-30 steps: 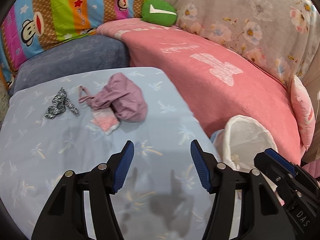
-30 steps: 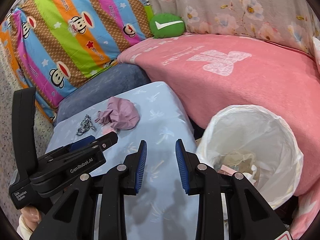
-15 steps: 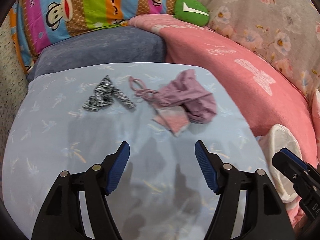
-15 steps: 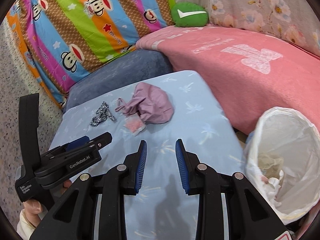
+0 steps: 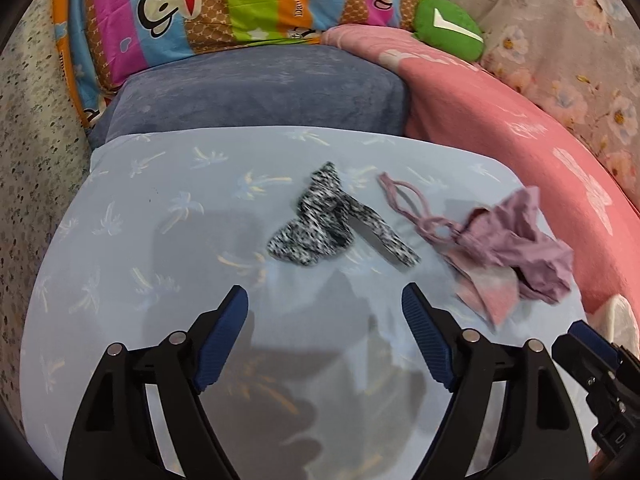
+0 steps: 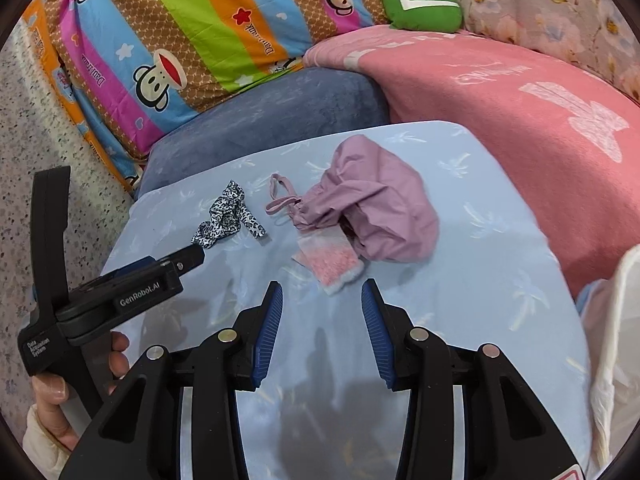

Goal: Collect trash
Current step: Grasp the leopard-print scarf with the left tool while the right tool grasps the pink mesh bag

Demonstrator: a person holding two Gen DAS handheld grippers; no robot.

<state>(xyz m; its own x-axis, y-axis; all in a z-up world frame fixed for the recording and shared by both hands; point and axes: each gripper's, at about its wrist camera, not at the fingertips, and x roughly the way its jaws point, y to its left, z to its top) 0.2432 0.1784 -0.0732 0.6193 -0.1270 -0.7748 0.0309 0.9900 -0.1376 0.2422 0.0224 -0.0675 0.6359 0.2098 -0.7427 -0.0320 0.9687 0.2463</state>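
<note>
Both grippers hang over a tabletop [image 5: 120,264] covered in pale blue cloth with a palm print, and neither holds anything. The left gripper [image 5: 324,316] has its jaws spread wide, with bare cloth between the blue pads. Just ahead of it lies a black-and-white scrap [image 5: 320,228] of leopard-print fabric, crumpled, with one strip trailing to the right. The right gripper [image 6: 322,300] has its jaws released too, parted less widely. Just beyond its tips lies a small pink packet [image 6: 330,258], flat on the cloth. The far end of the packet is tucked under the mouth of a mauve drawstring pouch [image 6: 384,208], which lies slumped on its side with its cord [image 6: 280,196] looped out to the left. Scrap and pouch sit near each other, apart, with the cord between them. At the right edge of the tabletop shows part of a white bin liner [image 6: 616,344]; its inside cannot be seen. Behind the tabletop sit a grey-blue cushion [image 5: 256,92], a pink blanket [image 6: 520,112], a striped monkey-print pillow [image 6: 180,40] and a green plush [image 6: 424,6].
</note>
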